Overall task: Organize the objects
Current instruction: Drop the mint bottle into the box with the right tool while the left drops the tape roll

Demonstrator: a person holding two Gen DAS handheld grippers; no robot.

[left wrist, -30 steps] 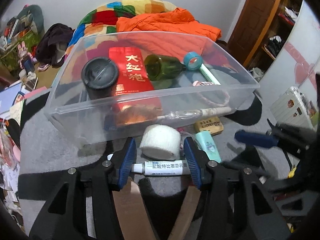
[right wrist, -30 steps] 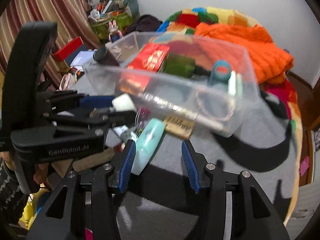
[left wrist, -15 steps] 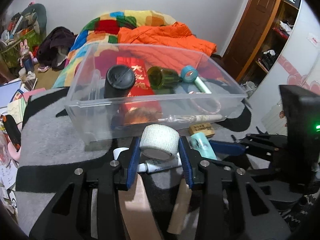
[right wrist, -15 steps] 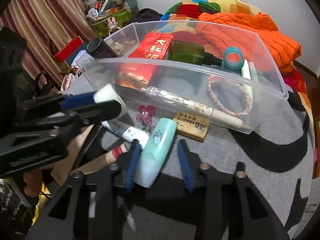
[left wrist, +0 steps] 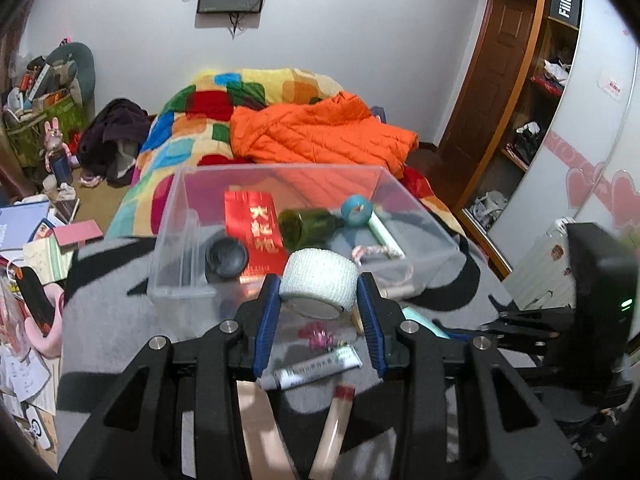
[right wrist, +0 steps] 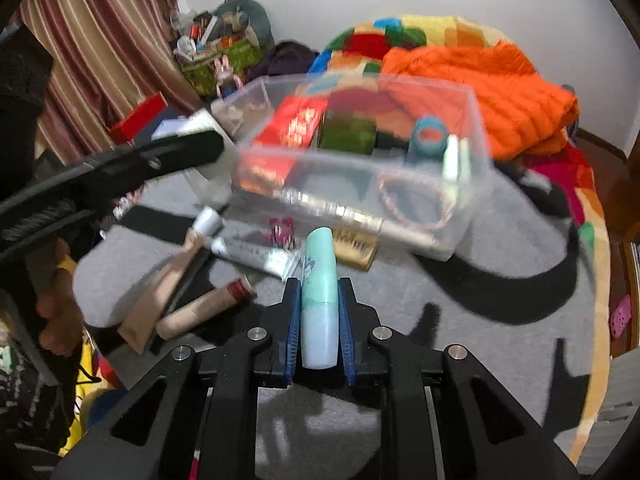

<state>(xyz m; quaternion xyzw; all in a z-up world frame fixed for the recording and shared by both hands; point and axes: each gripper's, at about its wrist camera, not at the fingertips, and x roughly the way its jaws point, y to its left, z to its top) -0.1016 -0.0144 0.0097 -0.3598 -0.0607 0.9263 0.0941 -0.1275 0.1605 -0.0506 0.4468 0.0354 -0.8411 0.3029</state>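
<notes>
Gripping the white tape roll [left wrist: 318, 282] in my left claw [left wrist: 318, 312], my right claw [right wrist: 319, 320], just closed, pinches the mint tube [right wrist: 318, 280]; clear bin [left wrist: 180, 276] ahead.

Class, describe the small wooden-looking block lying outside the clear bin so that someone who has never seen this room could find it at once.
Start at the clear plastic bin on the grey rug. Just outside its near wall, flat on the rug, lies the small tan block with dark printed lettering, to the right of the tip of the mint-green tube. Unlike the tubes around it, it is flat and rectangular.
</notes>
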